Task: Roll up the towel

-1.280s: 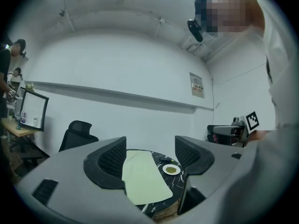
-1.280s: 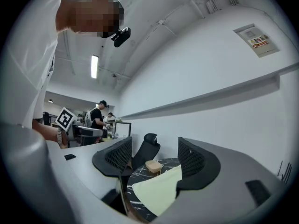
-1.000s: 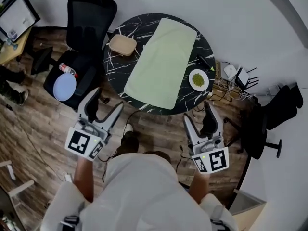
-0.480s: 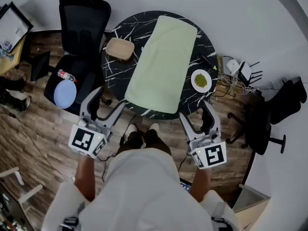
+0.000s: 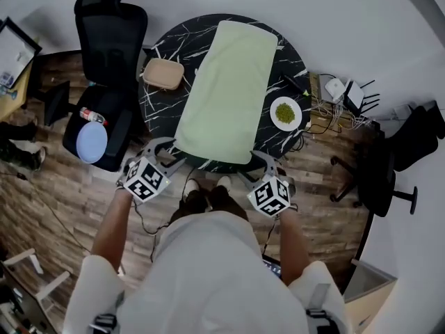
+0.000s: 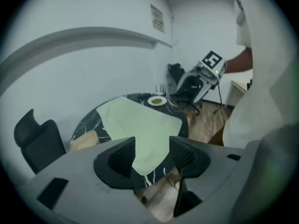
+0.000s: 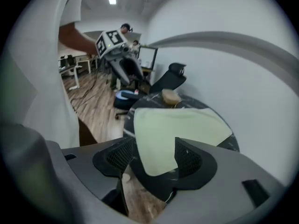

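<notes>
Right gripper, jaws apart, screens off parts of the towel

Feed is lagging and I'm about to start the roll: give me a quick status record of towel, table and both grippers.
table: round, black marble; tan bowl left of towel, plate right
towel: light green, flat, unrolled, lengthwise on table
left gripper: open; jaws have just been closing, nothing between them; aimed at towel's near end
right gripper: open, nothing between jaws, aimed at towel's near end
rolling: not yet started
</notes>
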`<state>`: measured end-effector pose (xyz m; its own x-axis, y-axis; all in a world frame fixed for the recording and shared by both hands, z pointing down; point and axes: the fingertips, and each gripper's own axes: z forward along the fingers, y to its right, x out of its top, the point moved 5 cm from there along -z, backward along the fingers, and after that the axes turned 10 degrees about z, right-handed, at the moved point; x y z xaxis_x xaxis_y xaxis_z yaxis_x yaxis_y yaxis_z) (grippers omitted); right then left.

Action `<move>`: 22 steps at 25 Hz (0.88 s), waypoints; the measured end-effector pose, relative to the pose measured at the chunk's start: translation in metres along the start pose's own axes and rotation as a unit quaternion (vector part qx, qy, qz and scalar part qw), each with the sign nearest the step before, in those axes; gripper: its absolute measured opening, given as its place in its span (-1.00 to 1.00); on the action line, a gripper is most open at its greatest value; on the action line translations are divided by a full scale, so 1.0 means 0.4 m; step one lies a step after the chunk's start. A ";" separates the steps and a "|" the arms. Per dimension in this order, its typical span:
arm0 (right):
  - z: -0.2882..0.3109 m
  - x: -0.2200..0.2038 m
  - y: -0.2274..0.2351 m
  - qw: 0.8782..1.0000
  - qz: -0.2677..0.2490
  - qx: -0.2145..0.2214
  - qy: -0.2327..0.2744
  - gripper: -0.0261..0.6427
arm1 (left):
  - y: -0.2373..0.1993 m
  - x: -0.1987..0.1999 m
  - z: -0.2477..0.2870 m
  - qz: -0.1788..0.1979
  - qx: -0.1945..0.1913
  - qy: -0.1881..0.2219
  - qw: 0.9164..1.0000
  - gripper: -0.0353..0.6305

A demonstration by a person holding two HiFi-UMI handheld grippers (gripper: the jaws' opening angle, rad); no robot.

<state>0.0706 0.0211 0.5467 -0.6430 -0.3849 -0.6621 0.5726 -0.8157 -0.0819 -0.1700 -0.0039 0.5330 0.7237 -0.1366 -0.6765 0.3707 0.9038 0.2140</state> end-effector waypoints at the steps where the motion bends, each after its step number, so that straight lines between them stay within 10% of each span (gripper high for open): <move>1: 0.032 -0.039 -0.010 0.999 -0.003 0.015 -0.028 -0.12 | 0.012 -0.027 0.036 0.022 -0.028 -0.029 0.999 -0.22; 8: 0.162 -0.215 -0.020 0.989 0.050 0.062 -0.127 -0.16 | 0.045 -0.213 0.233 0.048 -0.162 -0.180 0.969 -0.27; 13: 0.198 -0.264 0.004 0.985 0.059 0.050 -0.156 -0.32 | 0.030 -0.256 0.287 -0.004 -0.138 -0.193 0.971 -0.29; 22: 0.265 -0.274 -0.003 0.978 0.039 0.058 -0.195 -0.40 | 0.025 -0.301 0.314 0.025 -0.153 -0.239 0.959 -0.38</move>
<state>0.0866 0.0185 0.6983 -0.7581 -0.5645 -0.3265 0.5801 -0.8125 0.0580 -0.1804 -0.0294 0.7049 0.9474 -0.1943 -0.2542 0.1936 0.9807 -0.0281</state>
